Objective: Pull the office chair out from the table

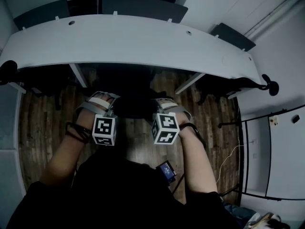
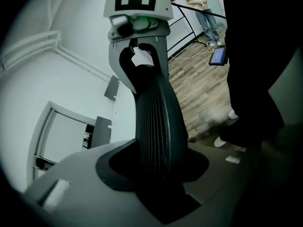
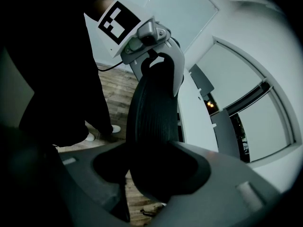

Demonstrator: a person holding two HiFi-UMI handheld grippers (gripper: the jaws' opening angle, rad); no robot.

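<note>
The black office chair [image 1: 135,105] stands on the wood floor just in front of the white table [image 1: 128,42], its seat partly under the table's edge. Both grippers clamp the top rim of its mesh backrest. My left gripper [image 1: 102,102] grips the rim's left part and my right gripper [image 1: 165,107] its right part. In the left gripper view the ribbed backrest rim [image 2: 156,126] runs from my left gripper's jaws [image 2: 157,176] up to the right gripper [image 2: 141,60]. In the right gripper view the rim [image 3: 152,122] runs from the right gripper [image 3: 152,174] up to the left gripper [image 3: 157,63].
Other dark chairs stand at the table's left end [image 1: 8,71] and right end [image 1: 268,85]. A glass partition [image 1: 271,151] and a floor cable [image 1: 229,160] lie to the right. A small lit device [image 1: 167,171] hangs at my waist. Another person [image 2: 206,8] stands far behind.
</note>
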